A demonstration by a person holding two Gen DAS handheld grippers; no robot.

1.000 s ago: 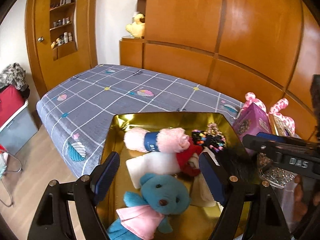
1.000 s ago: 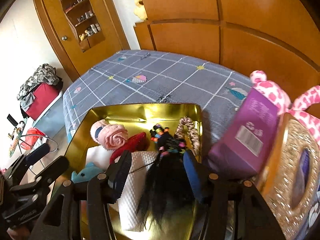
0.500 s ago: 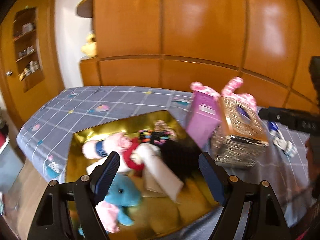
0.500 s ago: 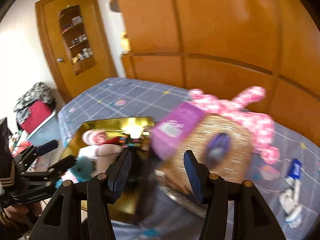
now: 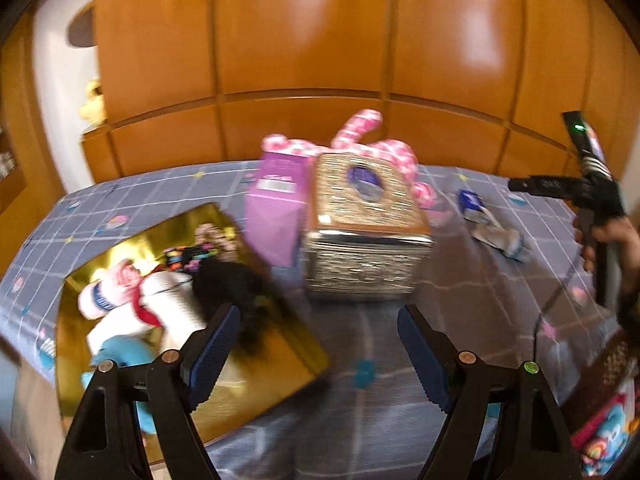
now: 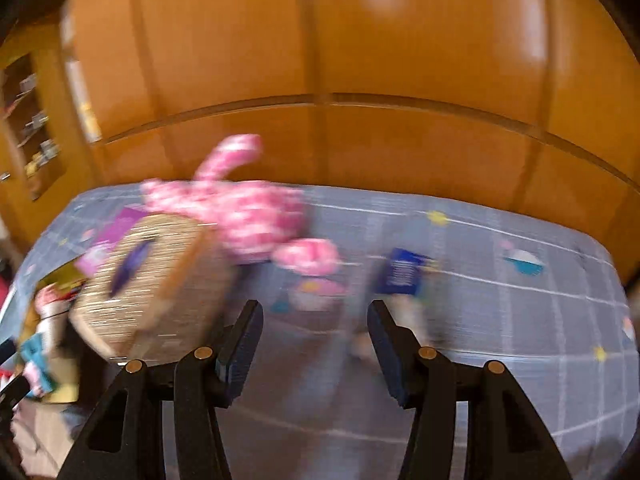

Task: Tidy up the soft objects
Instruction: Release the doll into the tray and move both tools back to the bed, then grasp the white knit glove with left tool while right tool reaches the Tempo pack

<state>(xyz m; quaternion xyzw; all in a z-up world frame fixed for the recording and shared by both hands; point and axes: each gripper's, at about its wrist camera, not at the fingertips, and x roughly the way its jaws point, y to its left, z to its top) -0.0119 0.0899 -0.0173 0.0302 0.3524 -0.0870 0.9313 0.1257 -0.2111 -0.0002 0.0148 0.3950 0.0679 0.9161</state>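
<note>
A gold tray (image 5: 276, 364) lies on the bed at the left and holds a pink towel roll (image 5: 110, 292), white cloths (image 5: 176, 304), a black wig (image 5: 236, 284) and a blue teddy (image 5: 120, 356). A pink spotted plush (image 6: 240, 208) lies behind a glittery box (image 5: 368, 236). White socks with a blue label (image 5: 492, 228) lie on the bed to the right; they also show in the right wrist view (image 6: 404, 276). My left gripper (image 5: 318, 344) is open and empty above the bed. My right gripper (image 6: 314, 344) is open and empty, just before the socks.
A purple carton (image 5: 276, 216) leans against the glittery box. The bed has a grey checked cover (image 6: 520, 320). Wooden panelling (image 5: 320, 60) rises behind the bed. Colourful items (image 5: 604, 436) lie at the lower right corner.
Both grippers have swung right, away from the gold tray toward the box, the plush and the socks. Both stay open and empty. The views are blurred by motion.
</note>
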